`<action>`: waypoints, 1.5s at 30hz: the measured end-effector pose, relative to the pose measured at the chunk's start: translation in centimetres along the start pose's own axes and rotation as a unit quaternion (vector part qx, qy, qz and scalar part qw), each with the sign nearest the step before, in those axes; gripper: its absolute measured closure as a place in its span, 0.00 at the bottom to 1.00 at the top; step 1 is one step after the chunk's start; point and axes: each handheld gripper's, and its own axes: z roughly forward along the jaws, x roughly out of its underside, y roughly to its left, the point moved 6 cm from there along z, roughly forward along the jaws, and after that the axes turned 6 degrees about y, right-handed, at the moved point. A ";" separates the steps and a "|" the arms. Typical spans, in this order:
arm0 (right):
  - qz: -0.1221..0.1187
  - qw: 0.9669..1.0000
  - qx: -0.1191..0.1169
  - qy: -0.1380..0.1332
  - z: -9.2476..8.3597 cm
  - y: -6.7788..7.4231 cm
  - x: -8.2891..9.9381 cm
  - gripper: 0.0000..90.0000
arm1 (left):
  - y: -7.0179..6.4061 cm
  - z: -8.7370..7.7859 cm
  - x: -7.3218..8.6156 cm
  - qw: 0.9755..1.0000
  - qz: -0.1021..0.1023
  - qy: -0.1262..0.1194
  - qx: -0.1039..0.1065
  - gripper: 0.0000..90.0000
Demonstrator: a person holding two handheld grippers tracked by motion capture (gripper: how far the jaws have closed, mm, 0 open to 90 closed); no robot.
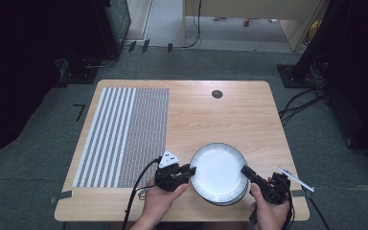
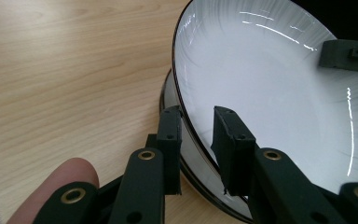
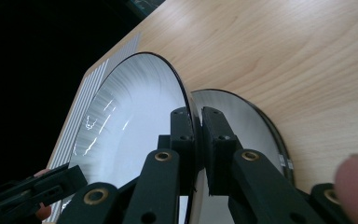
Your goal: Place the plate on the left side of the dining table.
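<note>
High view: the top plate (image 1: 219, 172) sits between both grippers at the table's (image 1: 230, 120) near edge, gripped at opposite rims to share its weight. Left gripper view: the left gripper (image 2: 196, 135) straddles the rim, narrowly parted; contact unclear. Right gripper view: the right gripper (image 3: 198, 137) pinches the rim above a lower plate (image 3: 242, 121).

Even overhead light is seen on the table (image 1: 230, 115) in the high view; the surroundings at both sides are left nearly black. Streaks of glare are recorded on the white plate (image 2: 270, 79) in the left gripper view, and again in the right gripper view. The jaws nearest each gripper camera are rendered soft, as is a fingertip (image 3: 356, 179).
</note>
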 end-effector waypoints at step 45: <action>-0.033 0.996 -0.067 0.057 13.7 16.0 0.4 0.93 | 14.7 -13.2 -2.1 0.990 -0.075 -0.053 -0.103 0.87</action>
